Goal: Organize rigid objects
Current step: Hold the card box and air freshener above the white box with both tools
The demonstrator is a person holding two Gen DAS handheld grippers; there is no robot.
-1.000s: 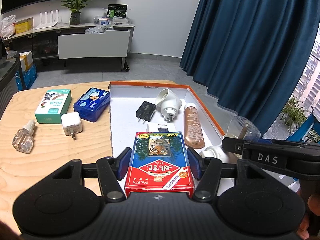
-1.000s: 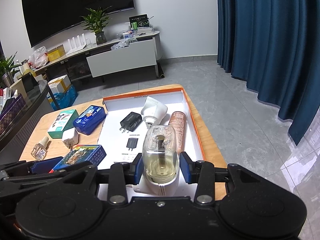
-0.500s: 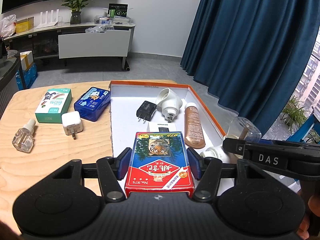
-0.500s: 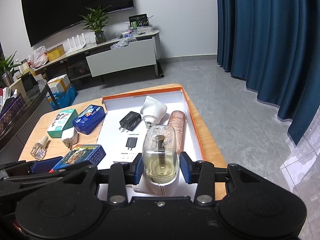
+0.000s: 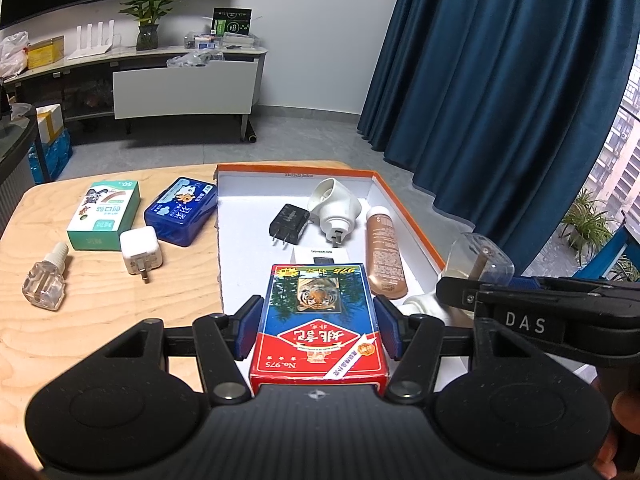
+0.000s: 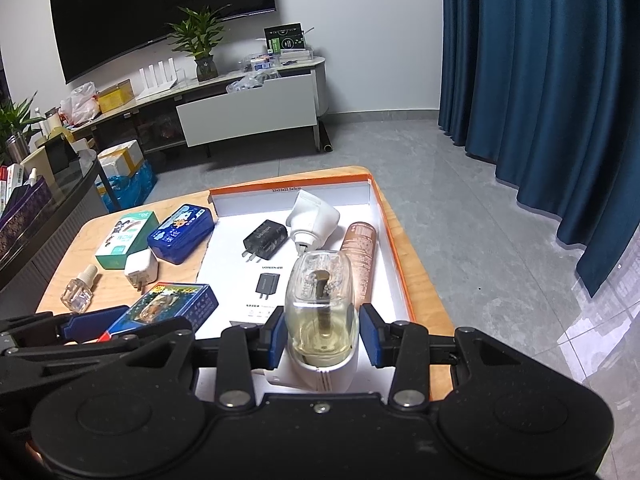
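Card box, red and blue with a tiger picture, pinched between the blue pads of the left gripper and held over the near edge of the white tray with the orange rim. Liquid bottle seated in a white plug-in base, clamped by the right gripper, pads pressed against its sides, also above the near end of the tray. Inside the tray: black charger, white plug-in holder just beside it, brown tube lying along the right wall, flat printed card in the middle. On the wooden table left of the tray: blue tin, green box, white plug, small clear bottle lying on its side, near one another but apart.
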